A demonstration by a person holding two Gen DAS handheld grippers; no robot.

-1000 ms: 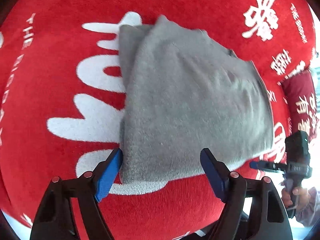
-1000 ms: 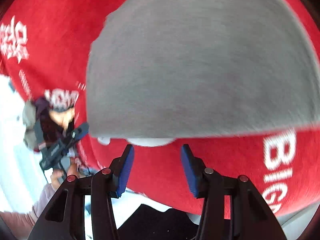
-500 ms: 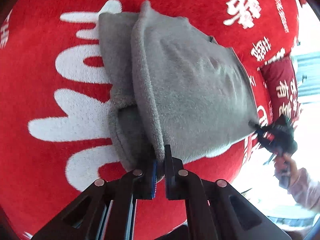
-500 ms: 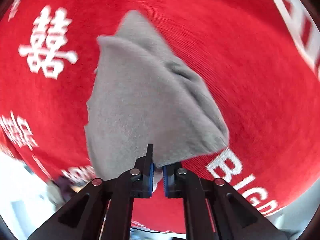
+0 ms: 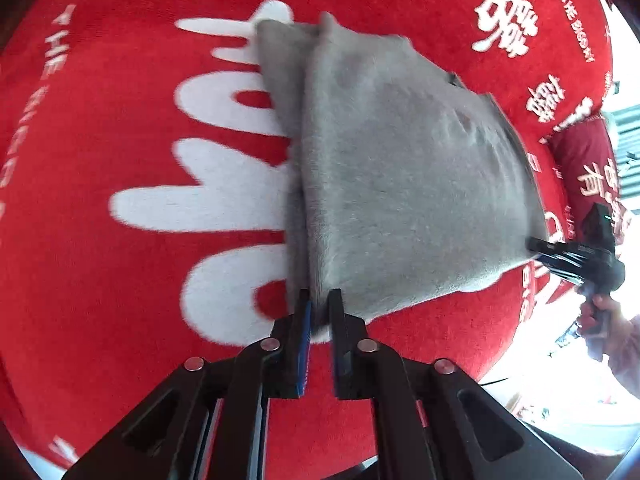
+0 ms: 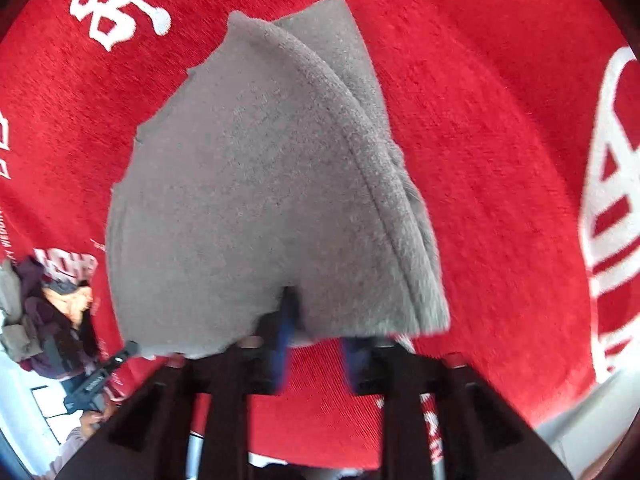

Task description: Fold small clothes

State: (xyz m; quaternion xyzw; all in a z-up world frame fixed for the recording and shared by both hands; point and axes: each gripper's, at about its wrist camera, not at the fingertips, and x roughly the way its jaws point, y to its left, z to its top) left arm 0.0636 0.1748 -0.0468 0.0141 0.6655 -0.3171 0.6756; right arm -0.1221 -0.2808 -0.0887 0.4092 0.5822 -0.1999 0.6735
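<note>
A folded grey fleece garment point(image 5: 400, 176) lies on a red cloth with white lettering point(image 5: 120, 120). My left gripper point(image 5: 319, 300) pinches its near left corner, jaws nearly closed with a slim gap. In the left wrist view my right gripper point(image 5: 538, 246) touches the garment's right corner. In the right wrist view the garment point(image 6: 260, 200) hangs over my right gripper point(image 6: 316, 320); its blue-padded jaws stand apart, with the cloth draped over the left one.
The red cloth point(image 6: 500, 160) covers the whole work surface. A dark red cushion point(image 5: 580, 168) with white characters sits at the right edge. A pile of clothes point(image 6: 24, 312) lies at the left beyond the cloth's edge.
Both grippers closed on the garment's near corners half a second ago. Now the right jaws have parted and the left jaws have loosened slightly. The garment has dropped flatter.
</note>
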